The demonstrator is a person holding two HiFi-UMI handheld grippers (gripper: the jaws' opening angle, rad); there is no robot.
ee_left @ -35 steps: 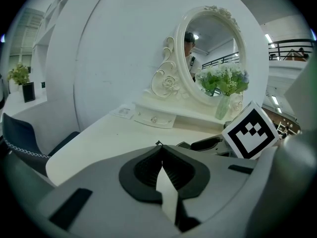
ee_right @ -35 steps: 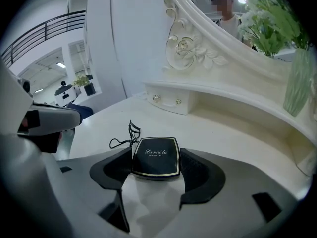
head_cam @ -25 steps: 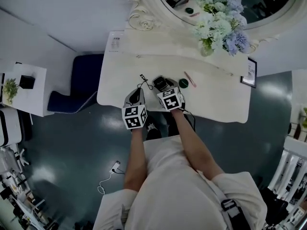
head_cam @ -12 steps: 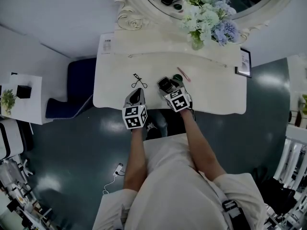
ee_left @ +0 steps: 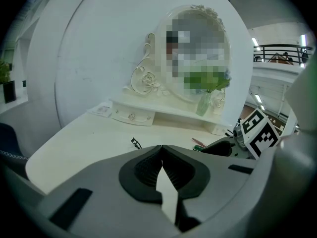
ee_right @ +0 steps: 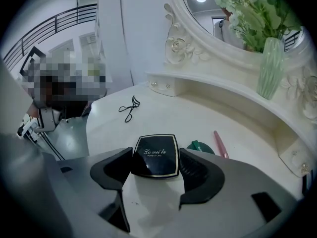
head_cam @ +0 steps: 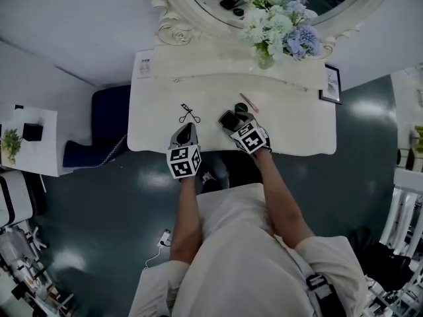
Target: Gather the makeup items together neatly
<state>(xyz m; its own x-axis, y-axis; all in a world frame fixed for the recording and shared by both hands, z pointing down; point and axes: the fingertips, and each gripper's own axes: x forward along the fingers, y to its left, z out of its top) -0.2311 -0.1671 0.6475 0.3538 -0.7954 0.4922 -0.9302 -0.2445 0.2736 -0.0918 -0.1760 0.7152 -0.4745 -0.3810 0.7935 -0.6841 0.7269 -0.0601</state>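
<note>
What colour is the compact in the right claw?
The compact is black with a thin gold border, clearest in the right gripper view.

Black compact (ee_right: 156, 155), square and gold-edged, is sitting level between the jaws of the right gripper (ee_right: 156, 163), near the table (head_cam: 158, 124) front edge. Green round item (ee_right: 200, 146) and pink pencil (ee_right: 220, 144) are lying just behind it. Eyelash curler (ee_right: 129, 107) is lying well apart, toward the left.

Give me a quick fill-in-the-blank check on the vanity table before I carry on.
The right tool grips a ____ compact.
The left tool has jaws shut on ____.
The small round item beside the pink pencil is ____.
The eyelash curler lies nearest the ____ tool.
Missing words: black; nothing; green; left.
</note>
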